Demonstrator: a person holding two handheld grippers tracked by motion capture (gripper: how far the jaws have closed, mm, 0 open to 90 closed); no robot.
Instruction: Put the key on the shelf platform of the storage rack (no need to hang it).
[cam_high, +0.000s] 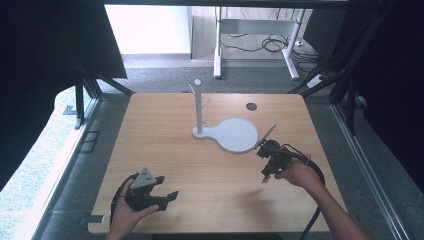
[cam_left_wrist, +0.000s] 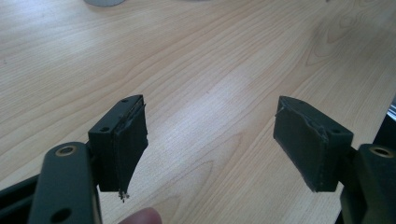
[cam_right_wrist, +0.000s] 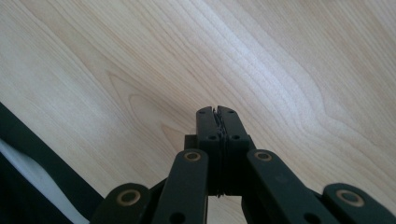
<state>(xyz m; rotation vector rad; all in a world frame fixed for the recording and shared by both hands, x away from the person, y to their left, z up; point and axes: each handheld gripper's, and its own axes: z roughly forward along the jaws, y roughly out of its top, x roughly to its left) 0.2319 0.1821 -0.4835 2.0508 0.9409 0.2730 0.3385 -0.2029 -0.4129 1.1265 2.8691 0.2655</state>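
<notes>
The left hand-held gripper (cam_high: 167, 196) rests wide open on the near tabletop (cam_high: 210, 160); the right hand-held gripper (cam_high: 265, 177), jaws pressed together on nothing, hovers just beside the white peg stand (cam_high: 235, 135).

Soft daylight, faint shadows, mild blur

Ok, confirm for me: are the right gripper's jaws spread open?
No, the right gripper has its two black jaws pressed together over bare table.
</notes>
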